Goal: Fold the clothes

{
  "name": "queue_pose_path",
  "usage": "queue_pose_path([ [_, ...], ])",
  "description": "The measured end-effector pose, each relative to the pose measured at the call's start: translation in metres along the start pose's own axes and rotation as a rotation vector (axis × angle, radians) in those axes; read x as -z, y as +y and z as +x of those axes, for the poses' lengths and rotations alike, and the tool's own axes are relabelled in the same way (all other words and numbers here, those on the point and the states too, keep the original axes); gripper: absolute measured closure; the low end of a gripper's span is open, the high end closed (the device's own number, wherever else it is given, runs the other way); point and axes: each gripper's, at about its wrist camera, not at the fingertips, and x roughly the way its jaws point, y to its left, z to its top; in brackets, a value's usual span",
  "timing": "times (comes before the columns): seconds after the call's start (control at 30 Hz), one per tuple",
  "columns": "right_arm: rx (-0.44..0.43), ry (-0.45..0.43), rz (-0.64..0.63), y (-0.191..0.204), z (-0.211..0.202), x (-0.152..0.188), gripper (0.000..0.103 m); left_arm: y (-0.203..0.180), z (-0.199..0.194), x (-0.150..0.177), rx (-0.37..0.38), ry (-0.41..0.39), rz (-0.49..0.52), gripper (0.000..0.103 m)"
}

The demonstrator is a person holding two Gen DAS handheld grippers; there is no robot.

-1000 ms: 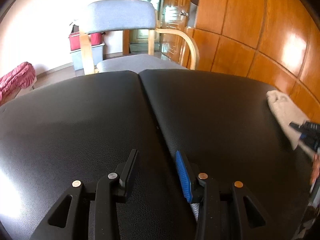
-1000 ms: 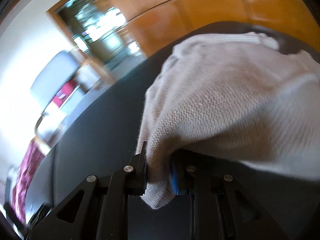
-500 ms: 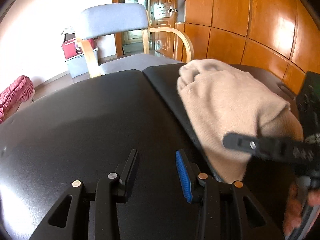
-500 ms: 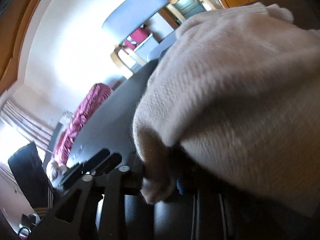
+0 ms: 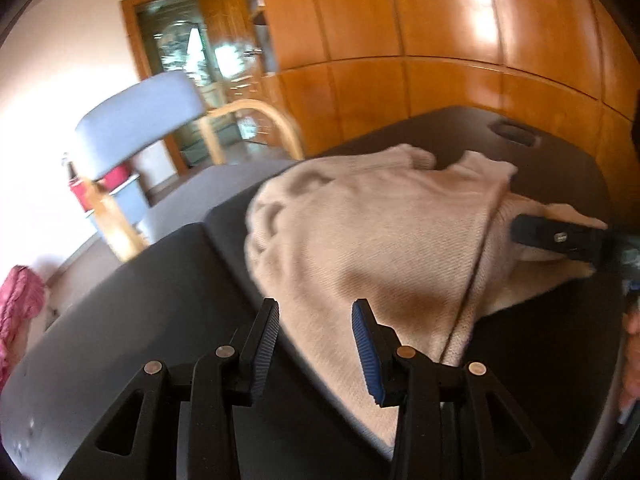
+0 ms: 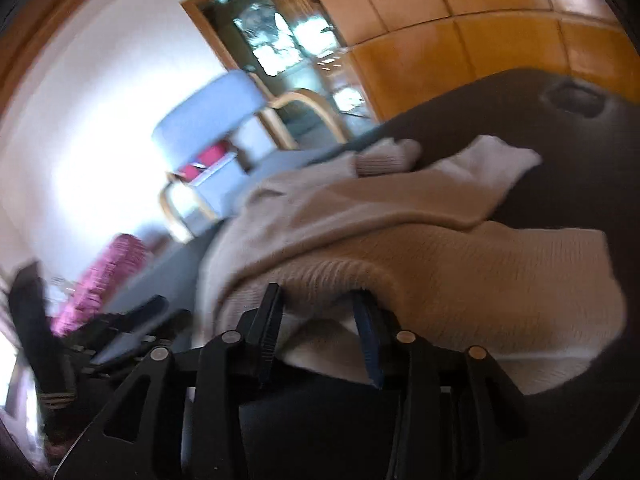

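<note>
Left wrist view: the left tongs [image 5: 316, 344] fill the bottom centre of the frame, jaws apart, nothing between them but the near edge of the cream knit sweater [image 5: 372, 240] lying just past the tips. The sweater sprawls in a loose heap across the middle and right of the frame on the dark padded surface [image 5: 120, 340], one sleeve cuff poking toward the upper centre. At the right edge, the right tongs [image 5: 516, 230] push in from the side, one dark finger lying against a fold of the knit. Upper left, a grey-blue chair [image 5: 136, 120] with pale wooden arms stands behind the surface; glossy wooden panelling [image 5: 440, 40] runs across the top, and a pink cloth [image 5: 20, 312] shows at the far left edge.

Right wrist view, and it is blurry: the right tongs [image 6: 320, 332] sit at bottom centre, jaws spread, with a thick ribbed roll of the sweater [image 6: 440, 264] bulging over and between them. The fingers do not look pressed onto the cloth. The sweater covers the centre and right of the frame on the surface [image 6: 560, 152]. In the lower left the left tongs [image 6: 136, 320] appear as a dark blur. The chair [image 6: 208, 120] sits left of centre.
</note>
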Motion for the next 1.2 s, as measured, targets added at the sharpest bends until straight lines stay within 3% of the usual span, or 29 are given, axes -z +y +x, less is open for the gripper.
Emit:
queue_pose_path([
  [0.1, -0.058, -0.070, 0.115, -0.005, -0.017, 0.013, 0.063, -0.008, 0.013, -0.011, -0.038, 0.001, 0.074, 0.065],
  [0.13, -0.064, -0.080, 0.111, -0.005, -0.021, 0.012, 0.063, -0.012, 0.021, -0.014, -0.042, 0.019, 0.088, 0.065],
  [0.23, 0.032, -0.054, 0.048, -0.010, -0.027, 0.020, 0.062, -0.016, 0.033, -0.019, 0.017, 0.069, 0.063, 0.065],
  [0.3, 0.013, -0.003, 0.065, -0.012, -0.014, 0.024, 0.058, -0.018, 0.037, -0.018, 0.037, 0.070, 0.028, 0.065],
  [0.43, 0.014, -0.042, 0.061, -0.020, 0.007, 0.035, 0.056, -0.023, 0.054, -0.004, -0.011, 0.076, 0.035, 0.065],
  [0.47, 0.018, -0.037, 0.048, -0.019, 0.013, 0.036, 0.055, -0.022, 0.056, -0.003, 0.004, 0.084, 0.030, 0.069],
  [0.5, 0.023, -0.031, 0.035, -0.015, 0.015, 0.037, 0.053, -0.019, 0.055, -0.004, 0.035, 0.085, 0.018, 0.080],
  [0.6, 0.036, -0.036, 0.019, -0.013, 0.020, 0.037, 0.053, -0.012, 0.055, -0.001, 0.102, 0.083, 0.000, 0.100],
  [0.67, 0.036, -0.040, 0.019, -0.013, 0.026, 0.032, 0.052, -0.005, 0.051, 0.002, 0.104, 0.078, -0.021, 0.101],
  [0.87, 0.046, -0.048, 0.009, -0.011, 0.029, 0.029, 0.052, 0.042, 0.021, 0.011, 0.130, 0.008, -0.191, 0.101],
  [0.97, 0.052, -0.051, 0.002, -0.010, 0.028, 0.030, 0.052, 0.054, 0.005, 0.015, 0.199, -0.015, -0.235, 0.102],
  [1.03, 0.049, -0.052, 0.004, -0.010, 0.027, 0.030, 0.052, 0.046, 0.002, 0.010, 0.226, -0.018, -0.207, 0.091],
  [1.07, 0.048, -0.052, 0.005, -0.011, 0.027, 0.030, 0.052, 0.039, 0.002, 0.007, 0.235, -0.017, -0.183, 0.081],
  [1.2, 0.043, -0.054, 0.007, -0.012, 0.025, 0.030, 0.052, 0.012, 0.001, -0.008, 0.269, -0.017, -0.087, 0.075],
])
